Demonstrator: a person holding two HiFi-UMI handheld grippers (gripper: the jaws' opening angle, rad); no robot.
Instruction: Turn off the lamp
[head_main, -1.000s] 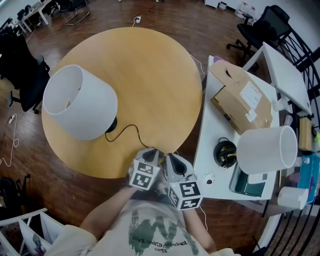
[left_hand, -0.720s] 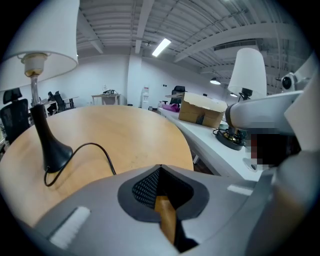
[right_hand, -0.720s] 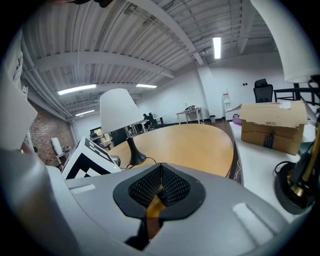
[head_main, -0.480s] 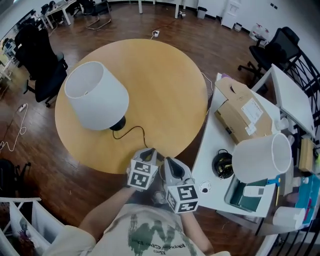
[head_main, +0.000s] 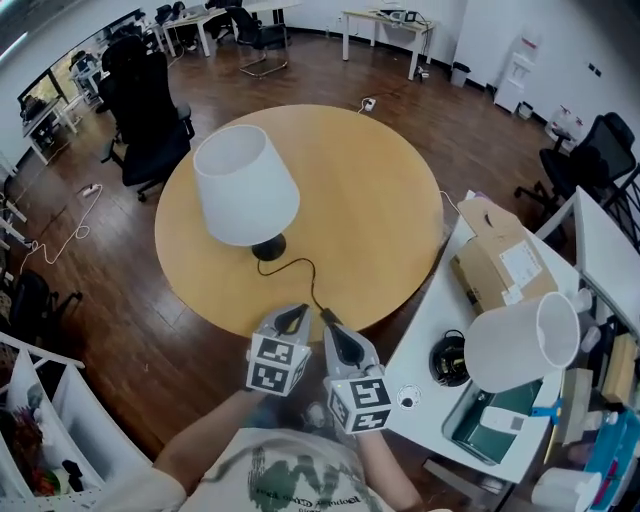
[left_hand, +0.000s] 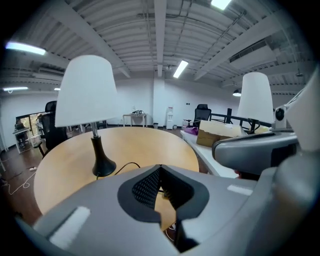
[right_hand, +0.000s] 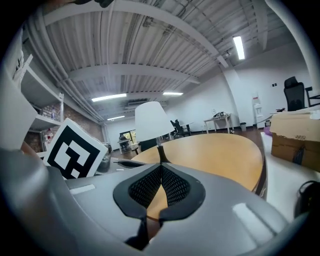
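Judging by the pose, this is the approach. The left gripper (head_main: 291, 319) and right gripper (head_main: 338, 342) hover empty, jaws pressed together, at the near edge of the round wooden table (head_main: 390, 210). The next move calls for finding a switch, perhaps along the black cord (head_main: 300, 268); none shows. The table lamp (head_main: 245, 185) stands upright left of the table's centre, with a white conical shade and a black base.

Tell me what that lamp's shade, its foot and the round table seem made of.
Shade: probably fabric or paper; matte white, no glare.
Foot: black, smooth, slightly shiny in the left gripper view, so likely painted metal or plastic.
Round table: wood or wood-look laminate; even pale tan, satin top, no clear grain.
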